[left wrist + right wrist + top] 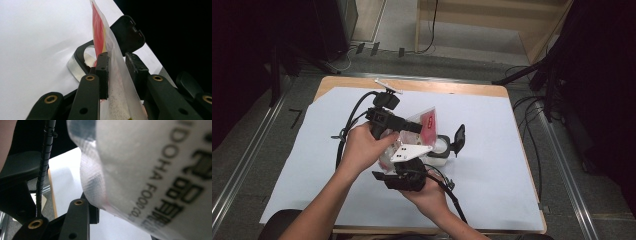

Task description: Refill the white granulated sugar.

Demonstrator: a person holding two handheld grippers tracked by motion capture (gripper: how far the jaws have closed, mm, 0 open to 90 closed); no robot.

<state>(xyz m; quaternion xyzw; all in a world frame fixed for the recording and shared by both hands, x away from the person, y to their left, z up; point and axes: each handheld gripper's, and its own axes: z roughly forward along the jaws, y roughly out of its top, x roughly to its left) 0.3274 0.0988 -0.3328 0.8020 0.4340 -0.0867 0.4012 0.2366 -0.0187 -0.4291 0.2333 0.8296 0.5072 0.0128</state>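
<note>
Both grippers hold a clear pouch [424, 125] with a red label above the white sheet [492, 165]. The left gripper [404, 125] grips its upper part, the right gripper [404, 170] its lower edge. Just beyond the fingers stands a clear container [441, 150] with a black flip lid [459, 139] open.

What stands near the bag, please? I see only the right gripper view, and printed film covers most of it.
Observer: In the high view, a clear container stands on the white sheet, close by the bag; its black lid is flipped open.
Operator: Does the other gripper hold the bag?
Observer: Yes. In the left gripper view, the left gripper has the bag between its pads, with the container's mouth just beyond.
Operator: Which end is up?
Observer: The end with the red label.
</note>
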